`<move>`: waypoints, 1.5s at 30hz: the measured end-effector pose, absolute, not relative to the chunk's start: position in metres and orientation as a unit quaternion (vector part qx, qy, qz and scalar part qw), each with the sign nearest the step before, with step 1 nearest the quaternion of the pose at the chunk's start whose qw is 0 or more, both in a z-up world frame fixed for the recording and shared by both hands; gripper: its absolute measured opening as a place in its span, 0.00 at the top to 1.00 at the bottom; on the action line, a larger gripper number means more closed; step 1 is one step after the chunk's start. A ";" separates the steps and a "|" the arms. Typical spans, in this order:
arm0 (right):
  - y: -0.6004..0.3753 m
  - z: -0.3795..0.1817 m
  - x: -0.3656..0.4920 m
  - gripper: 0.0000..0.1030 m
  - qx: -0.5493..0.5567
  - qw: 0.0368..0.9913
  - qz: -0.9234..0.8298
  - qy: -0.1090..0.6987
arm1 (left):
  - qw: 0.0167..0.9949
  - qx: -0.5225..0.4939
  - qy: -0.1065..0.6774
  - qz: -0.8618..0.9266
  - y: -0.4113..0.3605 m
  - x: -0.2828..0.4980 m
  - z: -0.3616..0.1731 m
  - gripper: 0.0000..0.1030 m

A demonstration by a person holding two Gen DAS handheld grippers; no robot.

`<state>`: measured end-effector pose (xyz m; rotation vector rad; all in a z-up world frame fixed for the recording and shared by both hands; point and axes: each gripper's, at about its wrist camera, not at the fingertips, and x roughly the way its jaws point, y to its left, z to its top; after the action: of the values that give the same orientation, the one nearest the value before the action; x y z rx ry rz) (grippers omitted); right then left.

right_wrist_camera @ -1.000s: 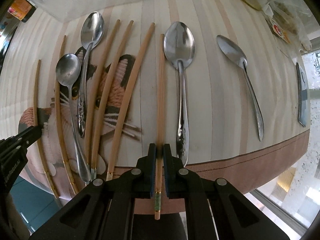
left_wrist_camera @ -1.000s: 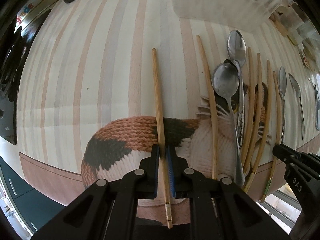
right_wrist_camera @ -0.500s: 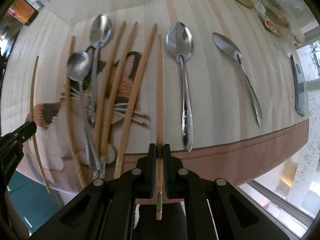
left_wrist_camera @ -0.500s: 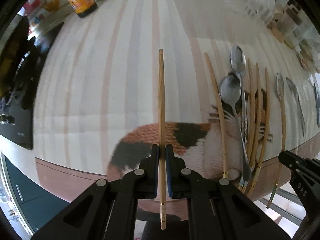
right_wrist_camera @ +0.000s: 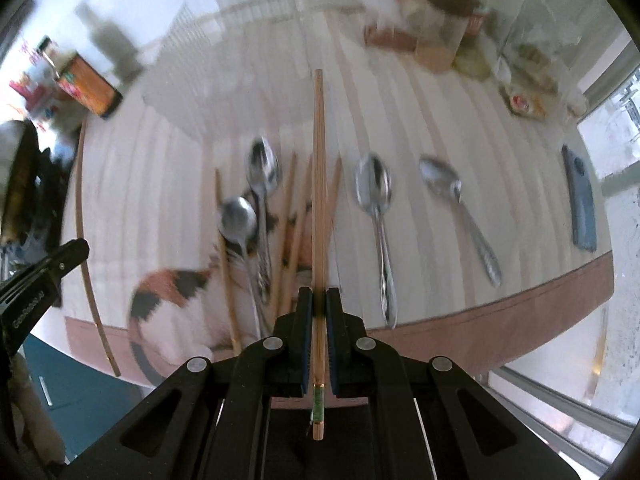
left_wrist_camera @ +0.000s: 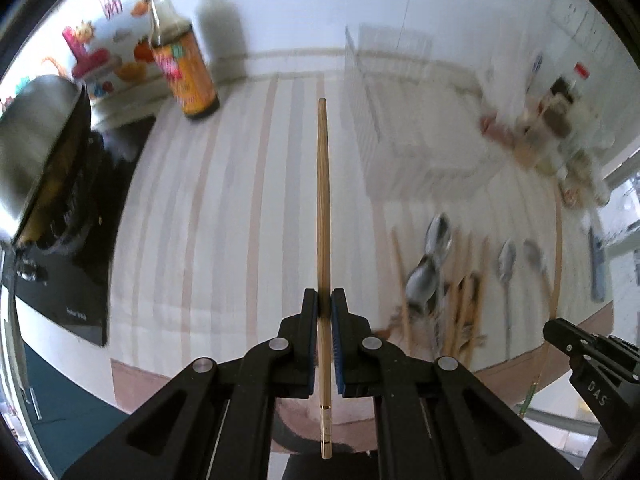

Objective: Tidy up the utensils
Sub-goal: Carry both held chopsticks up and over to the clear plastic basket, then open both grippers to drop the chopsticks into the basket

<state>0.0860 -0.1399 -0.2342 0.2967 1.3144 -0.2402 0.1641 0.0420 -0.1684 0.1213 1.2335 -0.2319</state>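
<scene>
My left gripper point(left_wrist_camera: 324, 304) is shut on a wooden chopstick point(left_wrist_camera: 323, 200) and holds it well above the striped tablecloth point(left_wrist_camera: 240, 220). My right gripper point(right_wrist_camera: 318, 304) is shut on another chopstick point(right_wrist_camera: 318, 168) with a green band near its end, also lifted. Below on the cloth lie several chopsticks point(right_wrist_camera: 292, 216) and spoons point(right_wrist_camera: 240, 220), blurred, over a cat picture point(right_wrist_camera: 168, 284). Two more spoons point(right_wrist_camera: 376, 208) point(right_wrist_camera: 456, 200) lie to the right. The right gripper shows in the left wrist view point(left_wrist_camera: 588, 360); the left gripper shows in the right wrist view point(right_wrist_camera: 44, 276).
A sauce bottle point(left_wrist_camera: 184, 60) stands at the back left beside a pot on a black stove point(left_wrist_camera: 52, 200). A white wire rack point(left_wrist_camera: 384, 112) stands at the back. Jars and packets point(right_wrist_camera: 440, 24) crowd the back right. A phone point(right_wrist_camera: 580, 200) lies at the right edge.
Both grippers have lifted their chopsticks up off the cloth and tilted upward; the table has dropped away and more of the back wall, bottle and rack has come into view.
</scene>
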 end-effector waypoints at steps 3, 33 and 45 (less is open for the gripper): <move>-0.148 -0.210 0.097 0.93 0.142 0.790 -0.106 0.587 | 0.817 0.045 0.563 -0.118 0.034 0.180 -0.146 0.96; -0.200 -0.231 0.371 0.93 0.139 0.774 0.003 0.618 | 0.718 -0.099 0.677 -0.127 -0.057 0.390 -0.192 0.95; -0.220 -0.220 0.343 0.59 0.135 0.787 -0.017 0.601 | 0.812 -0.001 0.582 -0.037 -0.027 0.351 -0.152 0.26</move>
<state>0.3434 -0.2201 -0.2204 0.2918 1.2956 -0.0358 0.3512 -0.0272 -0.1518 -0.0025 1.2423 -0.0796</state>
